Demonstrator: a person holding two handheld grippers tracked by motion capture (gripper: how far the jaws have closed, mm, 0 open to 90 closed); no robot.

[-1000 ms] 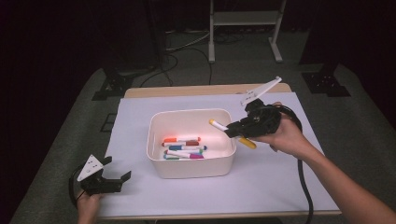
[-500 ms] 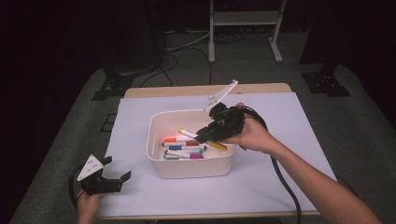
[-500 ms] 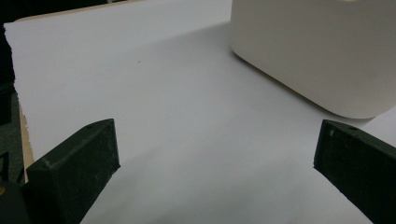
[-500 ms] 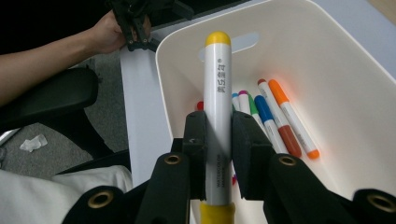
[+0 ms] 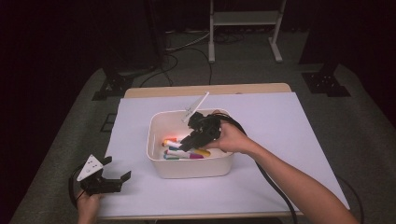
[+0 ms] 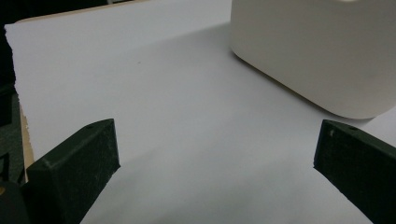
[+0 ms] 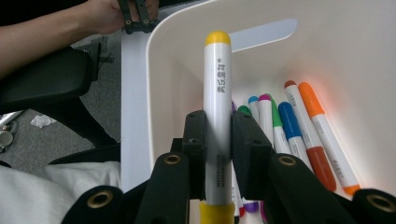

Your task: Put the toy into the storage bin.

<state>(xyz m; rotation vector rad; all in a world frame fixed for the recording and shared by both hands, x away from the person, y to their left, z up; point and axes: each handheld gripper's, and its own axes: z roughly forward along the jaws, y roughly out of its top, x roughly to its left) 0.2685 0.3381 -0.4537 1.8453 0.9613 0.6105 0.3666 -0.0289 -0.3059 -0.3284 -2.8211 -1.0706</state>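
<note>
Dark floor and black stands surround a pale wooden worktop point(image 5: 205, 89) covered by a large white sheet of paper point(image 5: 289, 126). Near the middle of the sheet stands a white rounded-rectangular plastic bin point(image 5: 189, 167), and its smooth outer wall point(image 6: 317, 51) also shows at the far right in the left claw's view.

Over the bin's right part, the right claw point(image 5: 186, 143) is held in the person's right hand point(image 5: 229, 138), tilted down and to the left into the bin. Its black jaws are drawn narrow and clamp a white-barrelled marker with yellow cap and yellow end point(image 7: 217, 116) about the middle of its barrel. In the right claw's view the marker stands along the jaws, cap pointing away toward the bin's inner wall, above the other markers.

Inside the bin lie several loose white markers with coloured caps point(image 5: 183, 149), side by side on the floor of the bin; orange, blue, green, pink and purple caps point(image 7: 299, 126) can be told apart.

At the near left corner of the sheet rests the left claw point(image 5: 110, 182), held by the left hand point(image 5: 87, 206). Its jaws stand wide with bare paper between them, well apart from the bin.
</note>
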